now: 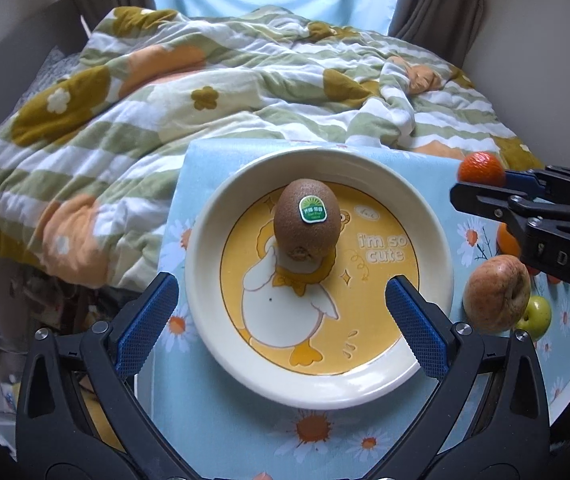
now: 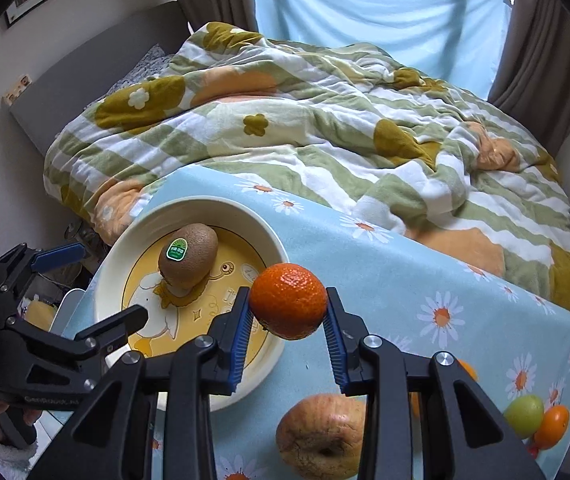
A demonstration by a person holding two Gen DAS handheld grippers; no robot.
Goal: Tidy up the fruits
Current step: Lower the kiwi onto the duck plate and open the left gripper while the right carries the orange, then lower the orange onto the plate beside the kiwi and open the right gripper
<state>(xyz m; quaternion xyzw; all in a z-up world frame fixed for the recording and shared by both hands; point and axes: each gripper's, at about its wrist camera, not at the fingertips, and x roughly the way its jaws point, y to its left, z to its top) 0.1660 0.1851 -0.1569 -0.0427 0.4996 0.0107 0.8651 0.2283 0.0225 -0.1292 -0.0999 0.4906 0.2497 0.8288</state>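
Note:
A brown kiwi (image 1: 307, 222) with a green sticker lies in the cream plate (image 1: 213, 312) with a yellow duck picture. My left gripper (image 1: 283, 322) stands open just in front of the kiwi, its blue pads (image 1: 147, 320) wide apart and nothing between them. In the right wrist view my right gripper (image 2: 288, 326) is shut on an orange mandarin (image 2: 288, 300), held in the air beside the plate's (image 2: 221, 206) right rim. The kiwi (image 2: 189, 260) and the open left gripper (image 2: 97, 292) show at left there. The mandarin (image 1: 481, 168) and right gripper (image 1: 481, 192) appear at the right of the left wrist view.
On the blue daisy cloth (image 2: 425, 280) lie a wrinkled russet apple (image 2: 321, 436), a green fruit (image 2: 525, 414) and a small orange fruit (image 2: 553, 426). A rumpled flowered quilt (image 2: 305, 120) covers the bed behind. The apple (image 1: 497, 292) sits right of the plate.

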